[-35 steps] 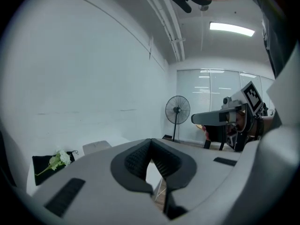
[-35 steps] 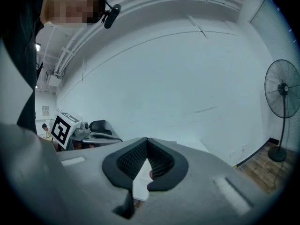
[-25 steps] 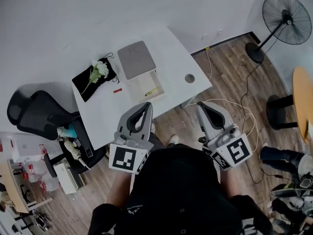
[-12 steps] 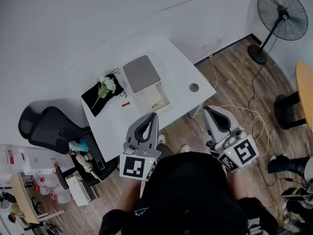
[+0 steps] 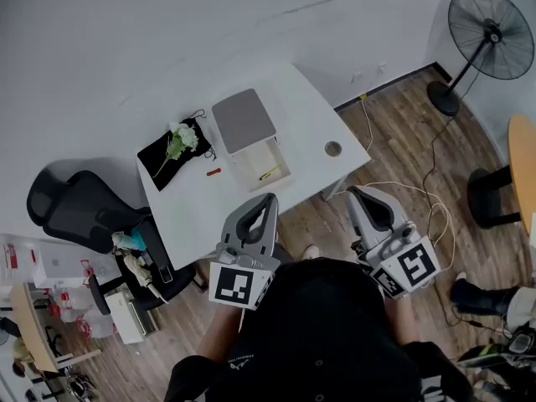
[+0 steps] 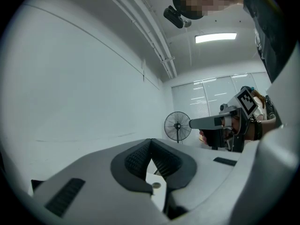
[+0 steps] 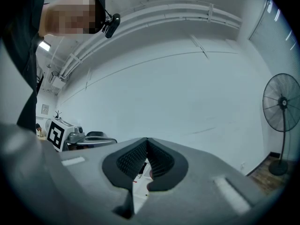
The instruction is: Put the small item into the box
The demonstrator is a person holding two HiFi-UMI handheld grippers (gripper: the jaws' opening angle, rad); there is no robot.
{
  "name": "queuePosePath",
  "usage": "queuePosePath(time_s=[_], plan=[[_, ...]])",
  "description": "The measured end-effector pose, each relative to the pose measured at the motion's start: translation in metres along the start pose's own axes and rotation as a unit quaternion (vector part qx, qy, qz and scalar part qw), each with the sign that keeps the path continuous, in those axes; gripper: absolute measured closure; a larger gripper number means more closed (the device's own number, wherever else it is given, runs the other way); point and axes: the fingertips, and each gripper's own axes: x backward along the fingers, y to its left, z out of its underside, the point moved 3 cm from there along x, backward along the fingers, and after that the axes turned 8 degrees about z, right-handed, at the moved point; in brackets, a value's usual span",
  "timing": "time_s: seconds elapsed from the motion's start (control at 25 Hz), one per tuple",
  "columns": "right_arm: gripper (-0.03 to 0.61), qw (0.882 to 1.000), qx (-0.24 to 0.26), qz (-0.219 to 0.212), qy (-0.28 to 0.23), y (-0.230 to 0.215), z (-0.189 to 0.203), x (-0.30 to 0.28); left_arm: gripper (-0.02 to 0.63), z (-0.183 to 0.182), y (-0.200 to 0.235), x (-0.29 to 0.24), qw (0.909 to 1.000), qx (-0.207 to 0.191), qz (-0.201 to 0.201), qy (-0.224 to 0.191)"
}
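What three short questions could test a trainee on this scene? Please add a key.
1. True or false: the small red item lies inside the open box.
2. Choose one: what rests on the black cloth? A) a white flower B) a cup C) scissors
3. Fill in: the jaws of the left gripper are ____.
Key: 1 false, it lies on the table beside the box; 2 A; 3 shut.
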Motion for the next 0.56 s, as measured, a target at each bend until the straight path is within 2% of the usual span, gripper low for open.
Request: queuePosePath(time_s=[0.56], plan=[[0.574,1.000,-0.005,-0.003,0.014,-0.002,0.012,-0.006,0.609,0.011,0.005,0.001,0.9999,0.006,-0.007,0.006]])
